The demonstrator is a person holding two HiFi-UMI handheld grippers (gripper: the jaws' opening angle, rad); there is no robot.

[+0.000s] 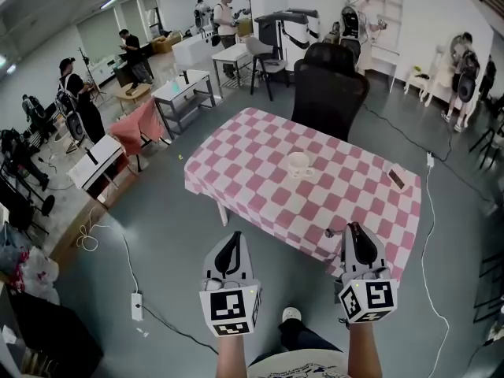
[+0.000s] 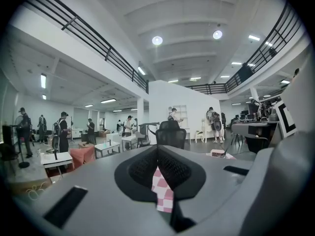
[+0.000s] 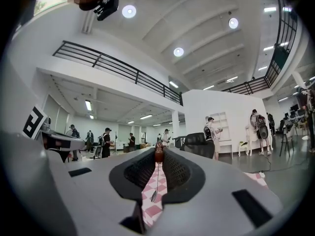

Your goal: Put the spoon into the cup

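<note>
A white cup (image 1: 298, 161) stands on a saucer near the middle of the pink-and-white checked table (image 1: 260, 172). My right gripper (image 1: 353, 227) hovers over the table's near right edge, well short of the cup. It is shut on a thin metal spoon (image 3: 154, 195), pinched at its brown handle end, with the bowl hanging down between the jaws. My left gripper (image 1: 232, 236) is held over the floor just in front of the table, its jaws (image 2: 157, 147) shut with nothing between them. The cup does not show in either gripper view.
A dark phone-like slab (image 1: 396, 179) lies near the table's right side. A black office chair (image 1: 329, 85) stands behind the table. A power strip (image 1: 136, 305) and cables lie on the floor at the left. Several people and small tables fill the far room.
</note>
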